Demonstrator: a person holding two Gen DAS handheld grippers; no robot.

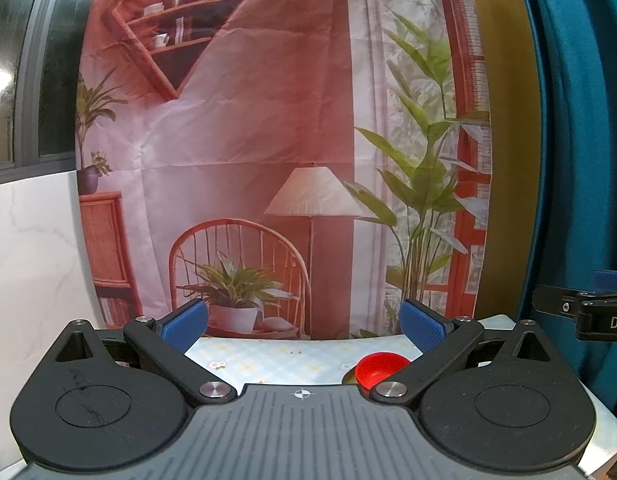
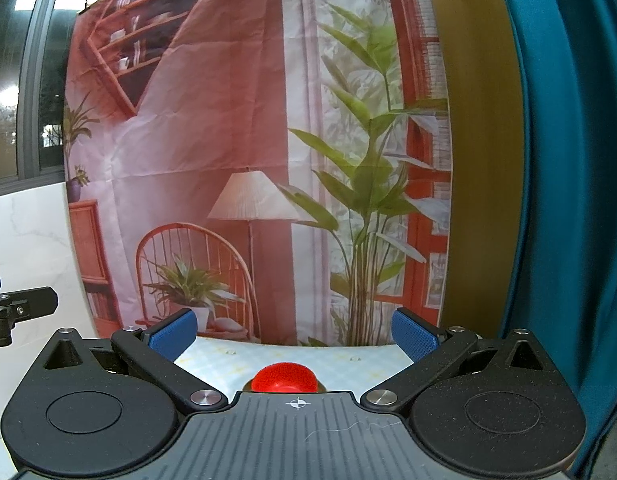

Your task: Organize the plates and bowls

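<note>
The left gripper [image 1: 304, 324] is held level above the tabletop [image 1: 268, 356], its blue-padded fingers [image 1: 422, 324] spread wide with nothing between them. The right gripper [image 2: 294, 330] is likewise wide open and holds nothing. A red bowl [image 2: 284, 378] sits on the tabletop, which is covered by a pale checked cloth with small flowers. In the right wrist view the bowl lies centred just ahead of the gripper body, below and between the fingers, partly hidden by the body's front edge. In the left wrist view the same red bowl [image 1: 382, 368] appears lower right, beside the right finger's arm and partly covered by it. The bowl seems to rest on something yellowish, but too little shows to tell what. Behind the tabletop hangs a printed backdrop [image 1: 248, 140] of a room with a lamp, chair and plants; a teal curtain [image 2: 568, 160] hangs to the right
</note>
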